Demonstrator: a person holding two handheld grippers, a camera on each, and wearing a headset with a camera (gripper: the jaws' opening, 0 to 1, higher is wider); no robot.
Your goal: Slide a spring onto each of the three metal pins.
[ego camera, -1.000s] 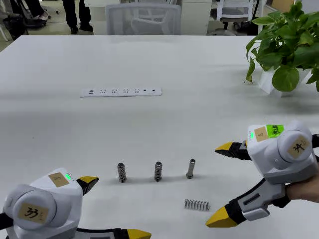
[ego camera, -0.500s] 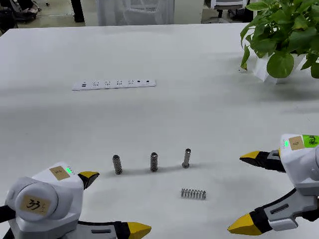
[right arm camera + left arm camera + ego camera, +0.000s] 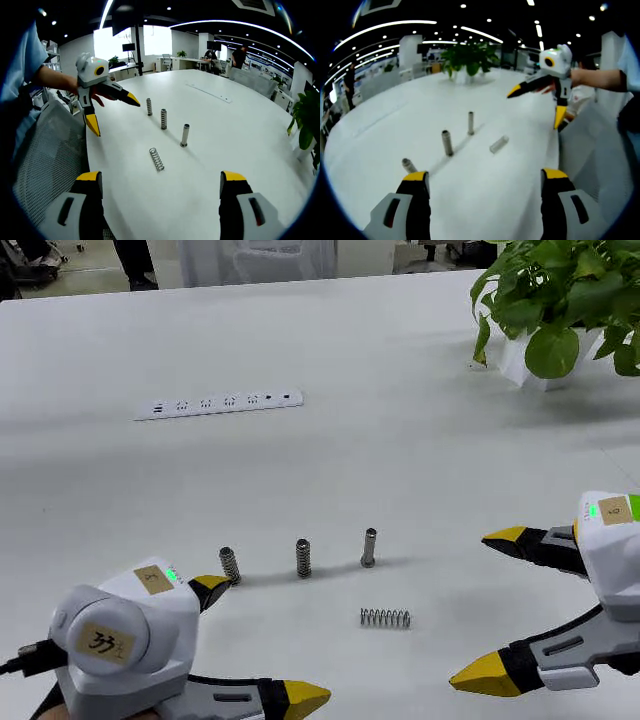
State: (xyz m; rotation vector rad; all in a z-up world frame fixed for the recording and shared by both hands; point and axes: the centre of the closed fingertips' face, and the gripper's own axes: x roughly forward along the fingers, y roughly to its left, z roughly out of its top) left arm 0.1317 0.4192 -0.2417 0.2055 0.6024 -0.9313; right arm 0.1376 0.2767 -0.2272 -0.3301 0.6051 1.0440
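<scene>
Standing pins: the left pin [image 3: 228,565] and middle pin [image 3: 303,557] each carry a spring; the right pin [image 3: 369,547] is bare. All three stand upright in a row on the table [image 3: 420,450].
Loose spring [image 3: 385,617]: lies flat just in front of the right pin, on your side, not touching it.
Left gripper [image 3: 258,642]: your jaws are spread wide and hold nothing; one tip is just beside the left pin.
Right gripper [image 3: 483,607]: your jaws are spread wide and empty, to the right of the loose spring.
Power strip [image 3: 220,402]: lies flat, farther back.
Pot [image 3: 515,362]: white, far right, holds a leafy green plant [image 3: 545,290].
</scene>
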